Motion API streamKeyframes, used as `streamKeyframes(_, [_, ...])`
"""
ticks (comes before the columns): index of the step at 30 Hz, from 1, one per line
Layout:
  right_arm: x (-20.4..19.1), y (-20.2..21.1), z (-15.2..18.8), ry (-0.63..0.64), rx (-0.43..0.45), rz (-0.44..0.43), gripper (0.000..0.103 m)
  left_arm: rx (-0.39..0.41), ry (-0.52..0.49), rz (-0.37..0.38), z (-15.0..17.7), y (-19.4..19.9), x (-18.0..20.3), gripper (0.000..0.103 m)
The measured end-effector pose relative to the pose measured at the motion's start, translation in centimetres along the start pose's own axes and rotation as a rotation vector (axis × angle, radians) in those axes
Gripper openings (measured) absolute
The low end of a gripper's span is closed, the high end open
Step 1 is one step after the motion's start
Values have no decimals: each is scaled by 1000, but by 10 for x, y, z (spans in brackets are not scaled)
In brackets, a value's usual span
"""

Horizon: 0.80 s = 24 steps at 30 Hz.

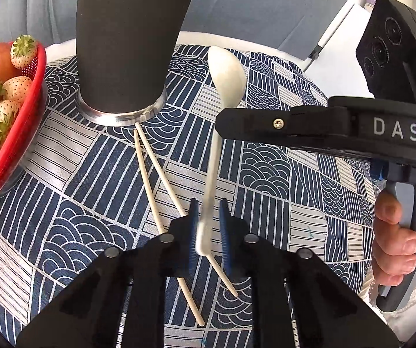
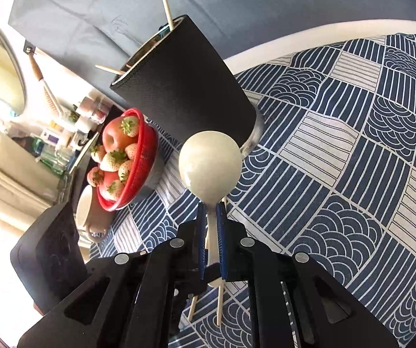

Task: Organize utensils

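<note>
At far left sits my red colander of strawberries [image 1: 19, 110], then the black holder [image 1: 126, 43] with two chopsticks [image 1: 161, 191] lying on the patterned cloth [image 1: 280, 191] from its base toward me. My left gripper [image 1: 208, 232] stands narrowly open around the white spoon [image 1: 225, 78] handle's near end, pads not clearly touching. My right gripper [image 2: 210, 229] clamps the handle crosswise, the spoon lifted, long axis near-to-far, bowl pointing away toward the holder.
</note>
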State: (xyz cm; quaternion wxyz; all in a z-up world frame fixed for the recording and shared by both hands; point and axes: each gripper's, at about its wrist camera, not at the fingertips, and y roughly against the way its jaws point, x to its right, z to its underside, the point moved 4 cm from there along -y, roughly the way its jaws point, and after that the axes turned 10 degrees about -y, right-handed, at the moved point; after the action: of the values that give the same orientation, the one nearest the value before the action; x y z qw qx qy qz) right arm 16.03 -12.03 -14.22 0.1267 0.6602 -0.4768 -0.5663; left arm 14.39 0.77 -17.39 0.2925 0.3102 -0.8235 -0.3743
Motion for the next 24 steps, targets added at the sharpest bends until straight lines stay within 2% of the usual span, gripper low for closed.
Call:
streamKeyframes(6, [-5, 16, -10, 35, 1, -33, 6, 24, -38, -18, -16, 8, 16, 7])
streamKeyframes(8, [-8, 22, -14, 48, 1, -48, 0, 28, -50, -40, -22, 12, 22, 6])
streamKeyframes(15, [-17, 42, -27, 112, 6, -72, 0, 53, -59, -92, -36, 26, 39, 2])
streamKeyframes(20, [-8, 51, -30, 158, -17, -39, 4, 40, -29, -105, -34, 22, 49, 1])
streamKeyframes(24, [16, 52, -26, 170, -50, 26, 5, 27, -14, -170, -27, 21, 52, 5])
